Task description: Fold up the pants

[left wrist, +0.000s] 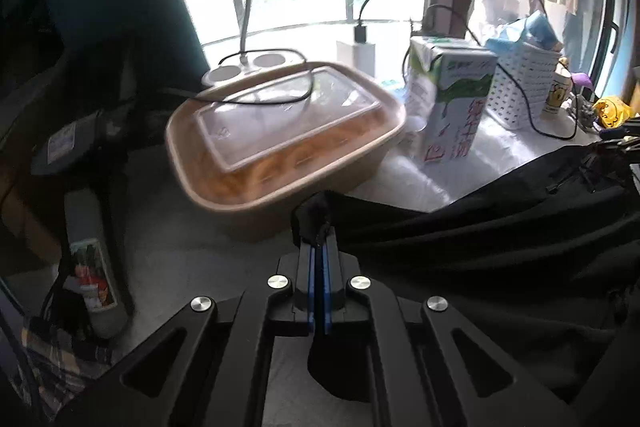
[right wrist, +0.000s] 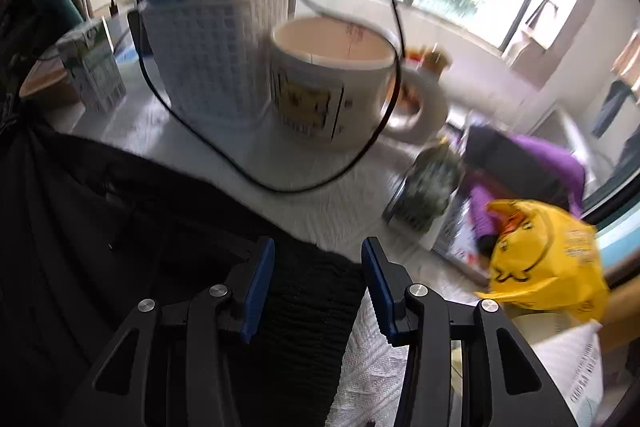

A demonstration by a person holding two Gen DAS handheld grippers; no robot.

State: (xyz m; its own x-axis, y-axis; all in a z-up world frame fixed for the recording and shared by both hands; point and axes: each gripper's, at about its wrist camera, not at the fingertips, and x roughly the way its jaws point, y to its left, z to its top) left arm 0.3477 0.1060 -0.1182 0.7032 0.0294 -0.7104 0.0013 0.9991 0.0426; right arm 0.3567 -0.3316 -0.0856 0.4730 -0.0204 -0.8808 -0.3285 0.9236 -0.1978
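The black pants [left wrist: 480,235] lie spread over the white-covered table [left wrist: 408,183], filling the right half of the left wrist view. My left gripper [left wrist: 318,231] is shut on a bunched corner of the fabric, right in front of a food container. In the right wrist view the pants [right wrist: 120,227] cover the left side. A ribbed black edge of them [right wrist: 312,295] lies between the blue pads [right wrist: 260,283] of my right gripper [right wrist: 318,267]. That gripper stands open around the edge, its jaws still apart, with the table cloth [right wrist: 320,203] just beyond.
A lidded tan food container [left wrist: 280,131], a milk carton [left wrist: 452,103] and a white basket [left wrist: 524,83] stand close behind the pants. In the right wrist view a large mug [right wrist: 332,83], a black cable [right wrist: 280,185], a small bottle [right wrist: 428,187] and a yellow bag [right wrist: 548,259] crowd the table.
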